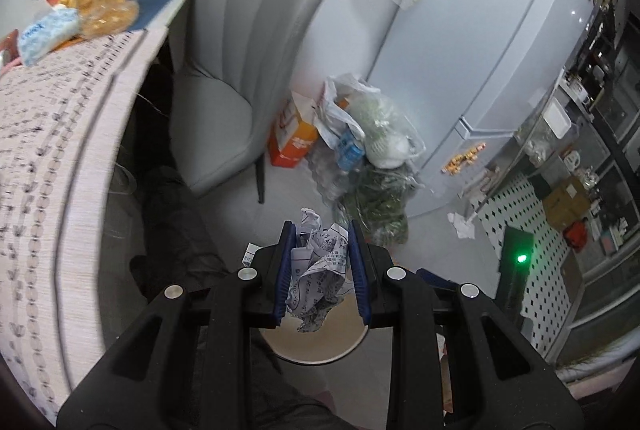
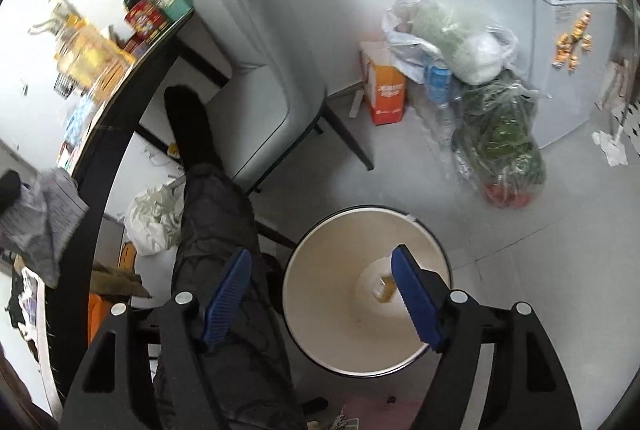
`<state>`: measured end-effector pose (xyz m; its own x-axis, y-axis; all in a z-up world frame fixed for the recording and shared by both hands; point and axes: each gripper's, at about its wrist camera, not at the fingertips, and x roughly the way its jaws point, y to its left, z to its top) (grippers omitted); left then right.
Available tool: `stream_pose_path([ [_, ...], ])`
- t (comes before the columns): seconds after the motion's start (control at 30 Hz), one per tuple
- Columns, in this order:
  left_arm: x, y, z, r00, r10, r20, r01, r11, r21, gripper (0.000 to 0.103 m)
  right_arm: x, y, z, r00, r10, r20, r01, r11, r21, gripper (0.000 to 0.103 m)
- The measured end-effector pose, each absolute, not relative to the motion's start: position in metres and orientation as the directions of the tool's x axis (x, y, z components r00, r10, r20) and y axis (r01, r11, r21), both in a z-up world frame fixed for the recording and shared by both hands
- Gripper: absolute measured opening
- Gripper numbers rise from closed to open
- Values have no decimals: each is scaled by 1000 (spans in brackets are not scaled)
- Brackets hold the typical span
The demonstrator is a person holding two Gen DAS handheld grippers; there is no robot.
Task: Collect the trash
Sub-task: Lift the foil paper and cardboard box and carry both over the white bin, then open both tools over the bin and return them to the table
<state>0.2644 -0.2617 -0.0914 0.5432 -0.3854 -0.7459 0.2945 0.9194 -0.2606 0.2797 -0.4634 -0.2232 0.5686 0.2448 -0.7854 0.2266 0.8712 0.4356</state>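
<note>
Left tongs (image 1: 322,270) clamp crumpled paper (image 1: 320,266) above the bin (image 2: 320,310); right tongs (image 2: 324,294) gape empty.

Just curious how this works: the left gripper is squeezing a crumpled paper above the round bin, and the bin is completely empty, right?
Not quite. The left gripper does squeeze the crumpled paper, but the bin is not empty: the right wrist view shows a small white cup lying at its bottom.

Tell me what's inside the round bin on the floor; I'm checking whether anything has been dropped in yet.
In the right wrist view the round bin holds a pale lidded cup with something yellowish on top. The right gripper finger covers part of it; the rest looks bare.
</note>
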Motion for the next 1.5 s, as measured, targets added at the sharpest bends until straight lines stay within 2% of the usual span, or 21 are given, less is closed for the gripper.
stream_pose_path([
  [0.13, 270, -277, -105, 498, -408, -766, 299, 909, -289, 27, 268, -485, -215, 582, 207, -786, 277, 859, 431, 76],
  [0.2, 272, -285, -112, 469, -433, -770, 304, 898, -320, 39, 261, -497, -208, 597, 176, -783, 310, 849, 427, 76],
  [0.27, 271, -287, -114, 462, -467, -754, 309, 882, -357, 70, 255, -507, -202, 612, 157, -775, 328, 841, 429, 77],
  [0.37, 266, -280, -110, 483, -491, -725, 304, 871, -387, 86, 248, -516, -192, 630, 132, -765, 347, 834, 429, 79],
  [0.47, 262, -264, -103, 496, -512, -701, 283, 859, -427, 94, 245, -516, -186, 635, 155, -756, 348, 817, 460, 80],
  [0.67, 234, -219, -68, 595, -459, -660, 249, 886, -391, 97, 242, -489, -156, 667, 223, -711, 276, 813, 513, 80],
  [0.83, 202, -174, -38, 692, -371, -619, 185, 920, -345, 97, 234, -451, -126, 689, 256, -678, 187, 841, 508, 90],
  [0.97, 179, -131, -22, 747, -303, -592, 115, 936, -333, 97, 228, -415, -100, 699, 290, -654, 99, 866, 490, 92],
  [1.5, 84, 6, -14, 825, -54, -563, -170, 926, -337, 97, 214, -277, -43, 648, 462, -606, -186, 867, 462, 93],
])
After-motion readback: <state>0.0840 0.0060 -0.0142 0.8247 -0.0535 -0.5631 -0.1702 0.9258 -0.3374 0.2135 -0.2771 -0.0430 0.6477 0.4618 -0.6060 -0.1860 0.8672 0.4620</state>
